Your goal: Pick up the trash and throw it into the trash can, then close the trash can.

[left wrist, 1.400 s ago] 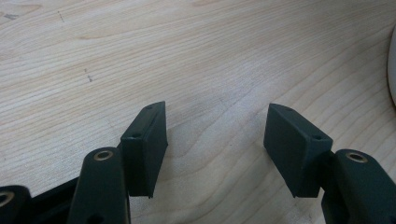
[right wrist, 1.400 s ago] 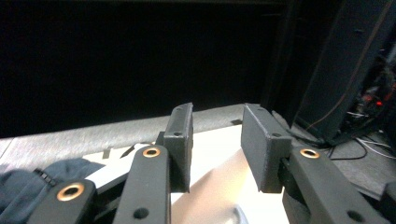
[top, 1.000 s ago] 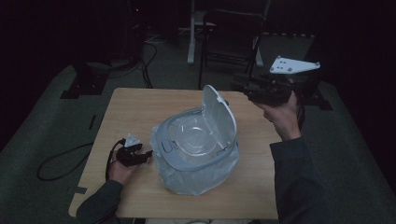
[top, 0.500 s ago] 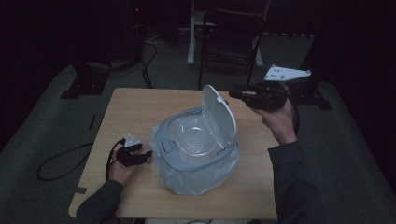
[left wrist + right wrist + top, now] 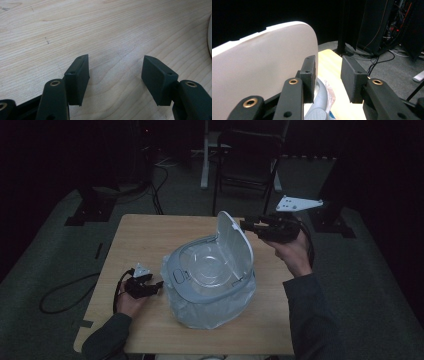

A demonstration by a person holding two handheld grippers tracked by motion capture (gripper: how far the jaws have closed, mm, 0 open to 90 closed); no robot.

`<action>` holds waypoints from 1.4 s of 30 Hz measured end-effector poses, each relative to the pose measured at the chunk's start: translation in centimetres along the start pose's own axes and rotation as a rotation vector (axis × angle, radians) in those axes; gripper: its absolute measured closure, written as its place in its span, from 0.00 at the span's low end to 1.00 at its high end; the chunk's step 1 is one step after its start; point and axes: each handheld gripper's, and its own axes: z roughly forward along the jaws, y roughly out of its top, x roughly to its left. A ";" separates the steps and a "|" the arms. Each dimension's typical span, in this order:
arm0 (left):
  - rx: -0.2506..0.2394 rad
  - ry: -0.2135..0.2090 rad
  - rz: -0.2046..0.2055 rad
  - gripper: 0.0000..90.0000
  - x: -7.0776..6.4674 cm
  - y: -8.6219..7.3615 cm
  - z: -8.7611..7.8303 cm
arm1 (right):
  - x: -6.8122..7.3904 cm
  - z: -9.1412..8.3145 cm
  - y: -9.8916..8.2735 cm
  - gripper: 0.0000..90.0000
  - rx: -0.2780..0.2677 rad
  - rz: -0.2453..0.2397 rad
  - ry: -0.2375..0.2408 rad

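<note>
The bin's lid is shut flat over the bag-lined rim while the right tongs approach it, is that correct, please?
Not quite: the lid stands raised and open above the bag-lined rim, as the high view shows. The right tongs are indeed at its upper edge.

A light wooden rectangular surface (image 5: 150, 240) with rounded corners stands on a grey-green carpeted floor (image 5: 45, 270). Near its middle sits a round grey-white plastic bin (image 5: 200, 285) lined with a clear plastic bag (image 5: 210, 312), its domed lid (image 5: 234, 247) standing upright. The left claw (image 5: 150, 285) rests on the surface just beside it.
</note>
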 end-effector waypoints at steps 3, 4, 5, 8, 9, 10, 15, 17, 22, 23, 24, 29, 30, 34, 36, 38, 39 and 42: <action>0.002 0.001 0.001 0.45 0.0 0.0 0.0 | -0.1 0.1 -0.4 0.71 0.001 0.010 0.009; 0.002 0.001 0.002 0.45 0.0 0.0 0.0 | -0.1 0.2 -0.5 0.71 -0.003 0.012 0.014; 0.002 0.001 0.002 0.45 0.0 0.0 0.0 | -0.1 0.2 -0.6 0.71 0.000 0.015 0.014; 0.000 0.000 0.001 0.45 0.0 0.0 0.0 | -0.1 0.3 -0.8 0.70 0.001 0.016 0.020; 0.000 0.000 0.000 0.45 0.0 0.0 0.0 | -0.1 0.3 -0.9 0.70 0.002 0.019 0.023; 0.000 0.000 0.000 0.45 0.0 0.0 0.0 | -0.1 0.3 -0.9 0.70 0.001 0.020 0.027; 0.002 0.001 0.003 0.45 0.0 0.0 0.0 | -0.1 0.6 -1.1 0.70 -0.009 0.031 0.049; 0.001 0.001 0.002 0.45 0.0 0.0 0.0 | -0.1 0.7 -1.2 0.70 -0.011 0.036 0.060; 0.000 0.003 0.004 0.45 -0.1 0.0 0.0 | 0.1 0.9 -1.3 0.73 -0.024 0.049 0.096; 0.001 0.003 0.006 0.45 -0.1 0.0 0.0 | 0.1 0.9 -1.3 0.74 -0.026 0.050 0.104; 0.001 0.003 0.006 0.45 -0.1 0.0 0.0 | 0.2 0.9 -1.3 0.74 -0.029 0.048 0.112; 0.001 0.003 0.005 0.45 -0.1 0.0 0.0 | 0.4 0.9 -1.0 0.79 -0.045 0.047 0.137; 0.001 0.003 0.006 0.45 -0.1 0.0 0.0 | 0.4 1.0 -0.9 0.83 -0.055 0.053 0.157; 0.001 0.002 0.005 0.45 -0.1 0.0 0.0 | 0.5 1.2 -0.8 0.89 -0.063 0.051 0.186; 0.001 0.002 0.005 0.45 -0.1 0.0 0.0 | 0.6 1.3 -0.8 0.89 -0.064 0.051 0.192; 0.002 0.004 0.007 0.45 -0.1 0.0 0.0 | 0.8 1.5 -0.7 0.93 -0.059 0.043 0.198; 0.002 0.003 0.006 0.45 -0.1 0.0 0.0 | 0.8 1.5 -0.7 0.93 -0.058 0.043 0.199; 0.002 0.004 0.007 0.45 -0.1 0.0 0.0 | 1.0 1.5 -0.6 0.96 -0.059 0.043 0.205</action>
